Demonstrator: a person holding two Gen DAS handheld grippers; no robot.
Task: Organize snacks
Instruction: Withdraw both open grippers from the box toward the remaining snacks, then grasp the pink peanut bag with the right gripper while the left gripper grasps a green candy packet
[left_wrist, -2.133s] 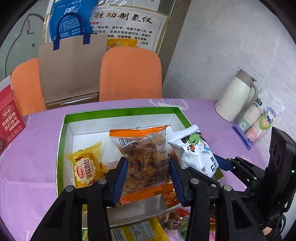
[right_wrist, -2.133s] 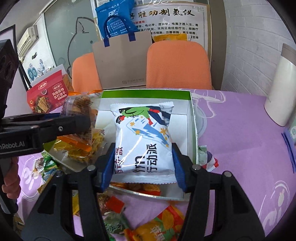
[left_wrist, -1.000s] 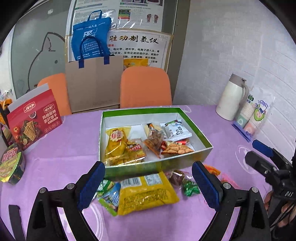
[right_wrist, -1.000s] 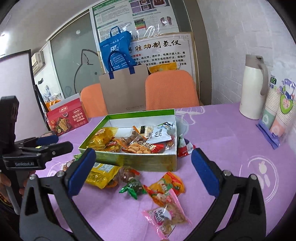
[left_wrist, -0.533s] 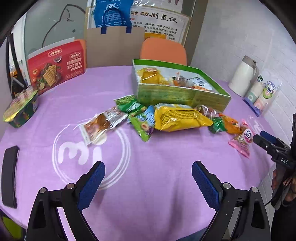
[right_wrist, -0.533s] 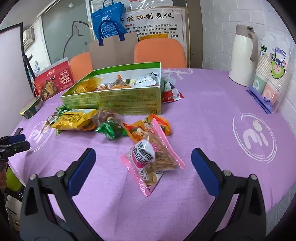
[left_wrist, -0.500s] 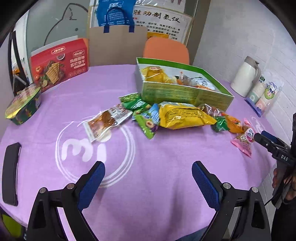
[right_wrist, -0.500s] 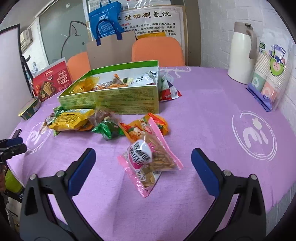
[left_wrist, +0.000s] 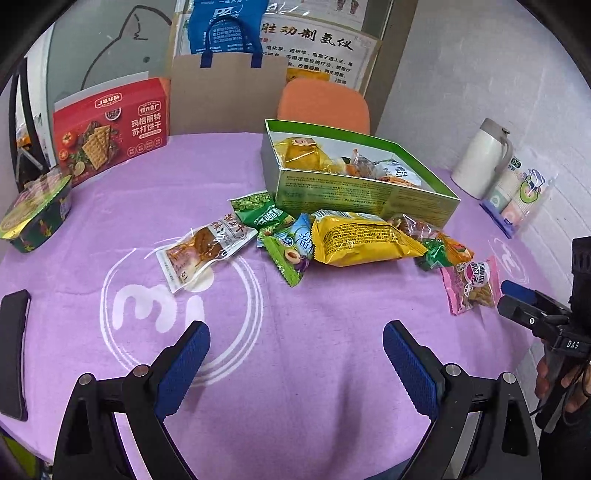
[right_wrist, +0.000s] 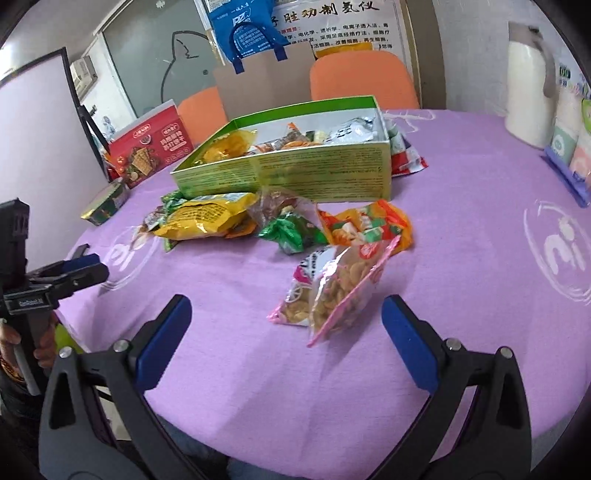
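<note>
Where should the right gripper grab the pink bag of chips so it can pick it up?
Probably across its puffy middle. The pink chip bag lies apart from the other snacks, nearest the open right gripper, with bare purple tablecloth around it. Come down from above, one finger on each long side, avoiding the thin sealed ends.

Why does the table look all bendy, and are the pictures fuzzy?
Left wrist view: the fisheye lens curves the purple table and darkens the corners; the yellow snack bag looks sharp. Right wrist view: same bending, softer overall; the pink snack bag is slightly blurred, and the white jug looks washed out.
</note>
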